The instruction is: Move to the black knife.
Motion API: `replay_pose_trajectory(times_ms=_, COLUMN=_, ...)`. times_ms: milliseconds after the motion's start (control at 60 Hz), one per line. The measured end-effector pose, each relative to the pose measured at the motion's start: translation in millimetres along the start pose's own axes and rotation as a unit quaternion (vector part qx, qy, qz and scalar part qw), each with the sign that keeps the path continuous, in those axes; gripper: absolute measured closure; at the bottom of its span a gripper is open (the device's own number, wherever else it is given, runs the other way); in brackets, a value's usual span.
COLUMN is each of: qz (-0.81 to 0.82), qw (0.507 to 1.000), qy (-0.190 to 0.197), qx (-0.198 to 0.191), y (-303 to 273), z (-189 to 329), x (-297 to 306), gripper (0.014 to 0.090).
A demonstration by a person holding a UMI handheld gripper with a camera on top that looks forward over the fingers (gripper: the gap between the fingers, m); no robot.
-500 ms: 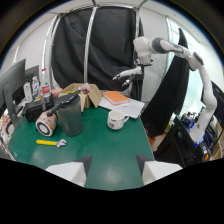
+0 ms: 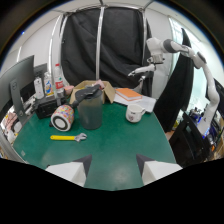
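Inspector: Layout, left to right, please.

Clerk: Dark monitor (image 2: 15,82) at the far left edge of the green table (image 2: 120,150); bottles (image 2: 52,80) stand behind it, upright, out of the working area; a patterned cylinder (image 2: 62,117) lies on its side just beside a dark grey container (image 2: 91,114); a yellow-handled wrench (image 2: 67,137) lies flat in front of both, nearest the fingers.

Inspector: And the black knife?

Clerk: Not plainly made out; a dark object (image 2: 90,92) sits at the mouth of the cardboard box (image 2: 107,90), directly behind the grey container, and in my judgement that is the likeliest candidate; whether it rests in the box or on the container I cannot tell.

Inspector: Further right?

Clerk: An orange book (image 2: 129,94) on papers, then a white mug (image 2: 134,113), upright, apart from the container; a white robot arm (image 2: 165,50) hangs beyond the table against the black curtain (image 2: 100,45), taking no part.

Inspector: State of the gripper (image 2: 112,167)?

Clerk: Released; the two fingers are spread wide with bare table between them, gripping nothing; they are held low and level, facing the middle of the table, well short of the box; I judge the spread suits an approach only, since the task asks for arrival and no grasp; the container stands in the direct line.
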Motion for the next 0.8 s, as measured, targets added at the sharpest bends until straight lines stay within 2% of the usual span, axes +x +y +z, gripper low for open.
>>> replay_pose_trajectory(times_ms=150, qz=-0.002, qw=0.999, qy=-0.04, qx=0.012, y=-14.9, z=36.6, x=-49.4, gripper=0.0192)
replay_pose_trajectory(times_ms=250, qz=0.003, qw=0.998, qy=-0.054, qx=0.014, y=-26.7, z=74.2, x=-72.5, gripper=0.0194)
replay_pose_trajectory(times_ms=450, qz=0.0, qw=0.998, qy=-0.061, qx=0.002, y=-39.2, z=144.9, x=-107.7, gripper=0.02)
replay_pose_trajectory(times_ms=467, qz=-0.001, qw=0.998, qy=-0.062, qx=0.001, y=-40.5, z=148.4, x=-109.7, gripper=0.0244)
replay_pose_trajectory(times_ms=483, qz=-0.001, qw=0.998, qy=-0.063, qx=0.001, y=-41.9, z=152.4, x=-112.1, gripper=0.0196)
replay_pose_trajectory(times_ms=800, qz=-0.005, qw=0.998, qy=-0.064, qx=0.006, y=-56.0, z=185.4, x=-129.9, gripper=0.0198)
